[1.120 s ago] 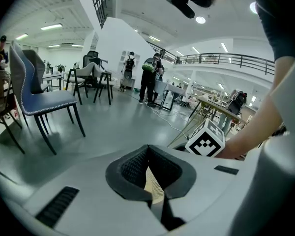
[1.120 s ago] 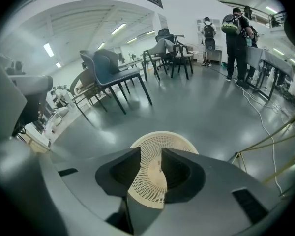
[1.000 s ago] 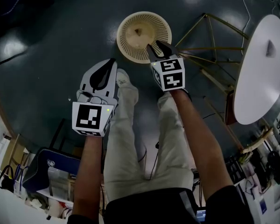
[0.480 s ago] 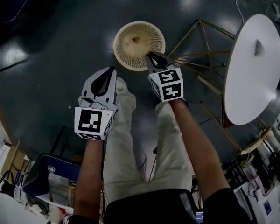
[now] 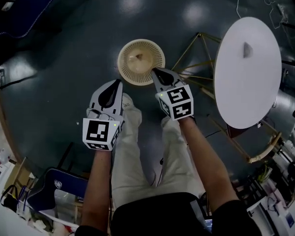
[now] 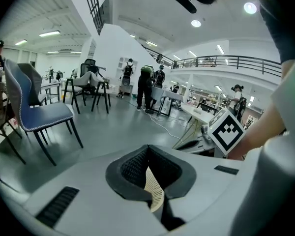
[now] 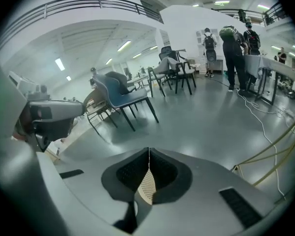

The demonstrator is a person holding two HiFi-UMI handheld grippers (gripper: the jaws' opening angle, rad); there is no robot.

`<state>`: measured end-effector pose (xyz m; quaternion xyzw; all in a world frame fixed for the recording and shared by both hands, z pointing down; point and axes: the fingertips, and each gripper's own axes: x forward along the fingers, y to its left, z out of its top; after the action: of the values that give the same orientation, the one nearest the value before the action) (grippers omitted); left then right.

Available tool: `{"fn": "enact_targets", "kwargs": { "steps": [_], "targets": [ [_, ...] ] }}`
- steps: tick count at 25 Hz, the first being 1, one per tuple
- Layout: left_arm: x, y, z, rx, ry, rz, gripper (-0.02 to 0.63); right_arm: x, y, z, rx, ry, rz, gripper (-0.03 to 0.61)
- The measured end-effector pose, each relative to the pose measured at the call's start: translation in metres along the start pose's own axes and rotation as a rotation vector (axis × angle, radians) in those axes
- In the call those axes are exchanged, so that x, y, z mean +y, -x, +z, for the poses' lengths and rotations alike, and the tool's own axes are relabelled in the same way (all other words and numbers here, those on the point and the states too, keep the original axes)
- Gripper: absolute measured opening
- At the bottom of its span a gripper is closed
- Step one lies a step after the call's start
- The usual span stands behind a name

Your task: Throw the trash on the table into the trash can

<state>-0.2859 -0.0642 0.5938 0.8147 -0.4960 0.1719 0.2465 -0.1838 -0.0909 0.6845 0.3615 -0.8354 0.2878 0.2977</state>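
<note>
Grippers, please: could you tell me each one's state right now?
Left gripper: closed, empty.
Right gripper: just closed, empty.

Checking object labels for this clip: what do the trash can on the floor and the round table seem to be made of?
Trash can: probably plastic, cream and matte; its wall is a fine perforated lattice.
Table top: smooth and white with a slight sheen; it could be painted board or plastic, I cannot tell which.
Table legs: thin straight rods with a yellowish sheen, probably metal.

Cream latticed trash can (image 5: 126,69), white table (image 5: 246,95)
</note>
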Motion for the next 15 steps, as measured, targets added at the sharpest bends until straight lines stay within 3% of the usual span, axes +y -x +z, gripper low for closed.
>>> {"fn": "enact_targets", "kwargs": {
  "steps": [6,11,15],
  "targets": [
    [-0.016,0.019,0.049,-0.029,-0.009,0.003,0.015,0.013,0.045,0.044,-0.033,0.023,0.007,0.020],
    [-0.045,0.039,0.090,-0.076,-0.025,-0.068,0.015,0.027,0.087,0.079,-0.063,0.042,0.020,0.020],
    [-0.064,0.051,0.115,-0.080,-0.038,-0.070,0.015,0.030,0.123,0.102,-0.093,0.037,0.021,0.020]
  ]
}}
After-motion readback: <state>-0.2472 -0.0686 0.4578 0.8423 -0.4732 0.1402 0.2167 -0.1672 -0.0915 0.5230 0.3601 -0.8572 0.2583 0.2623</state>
